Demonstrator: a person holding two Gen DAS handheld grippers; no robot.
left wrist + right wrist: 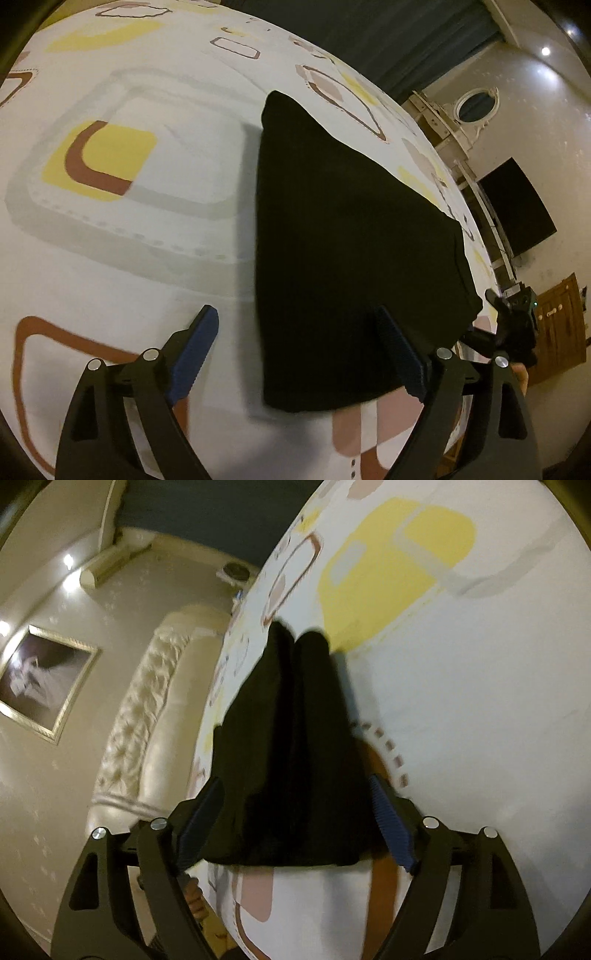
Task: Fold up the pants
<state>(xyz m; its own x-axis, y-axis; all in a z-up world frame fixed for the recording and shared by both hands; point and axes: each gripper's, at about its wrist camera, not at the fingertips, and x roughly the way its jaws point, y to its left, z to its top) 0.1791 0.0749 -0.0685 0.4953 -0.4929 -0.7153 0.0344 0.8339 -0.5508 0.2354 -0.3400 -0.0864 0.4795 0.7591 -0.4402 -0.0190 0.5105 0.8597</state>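
Black pants (343,240) lie flat on a patterned bedsheet (147,258), stretching away from me. My left gripper (297,325) is open above the sheet, its right finger over the near edge of the pants, its left finger over bare sheet. In the right wrist view the pants (291,757) show both legs side by side, narrowing toward the far end. My right gripper (295,794) is open, its fingers spread on either side of the near end of the pants. The right gripper's body (513,325) shows at the right edge of the left wrist view.
The bed's sheet (461,701) has yellow, brown and grey shapes. A tufted cream headboard (140,716) and a framed picture (40,679) lie left in the right wrist view. A dark screen (517,214) and a wooden door (557,328) lie beyond the bed's edge.
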